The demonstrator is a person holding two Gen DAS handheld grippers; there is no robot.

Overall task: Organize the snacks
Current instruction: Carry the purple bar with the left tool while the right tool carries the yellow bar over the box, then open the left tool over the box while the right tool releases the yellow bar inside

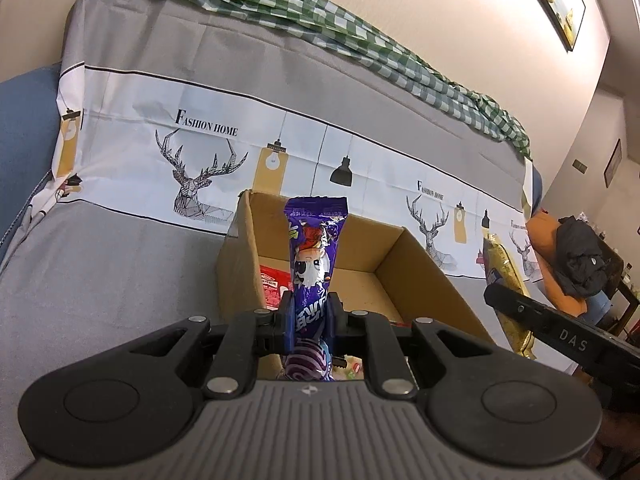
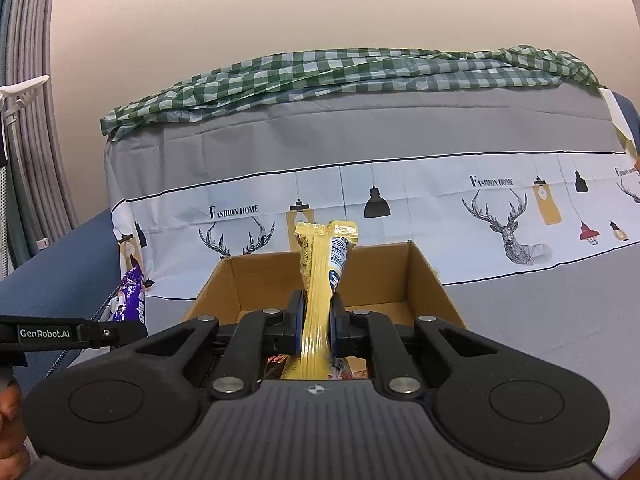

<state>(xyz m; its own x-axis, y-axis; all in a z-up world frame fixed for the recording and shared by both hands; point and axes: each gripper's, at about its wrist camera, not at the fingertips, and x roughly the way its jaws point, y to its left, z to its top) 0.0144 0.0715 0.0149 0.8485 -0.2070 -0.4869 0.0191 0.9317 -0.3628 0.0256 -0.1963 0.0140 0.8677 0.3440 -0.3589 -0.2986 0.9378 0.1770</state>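
Note:
My left gripper (image 1: 311, 316) is shut on a purple snack packet (image 1: 314, 256) that stands upright between its jaws, above the near side of an open cardboard box (image 1: 424, 268). In the right wrist view my right gripper (image 2: 316, 320) is shut on a yellow snack packet (image 2: 322, 276), also upright, over the same cardboard box (image 2: 424, 280). A red packet (image 1: 274, 282) lies inside the box at its left. The yellow packet (image 1: 506, 280) and the right gripper's finger show at the right of the left wrist view; the purple packet (image 2: 132, 300) shows at the left of the right wrist view.
The box sits on a sofa under a grey cover (image 2: 520, 300) printed with deer and lamps. A green checked cloth (image 2: 340, 76) lies along the backrest. Several snacks lie below the grippers, mostly hidden. A chair with dark clothing (image 1: 580, 264) stands at the far right.

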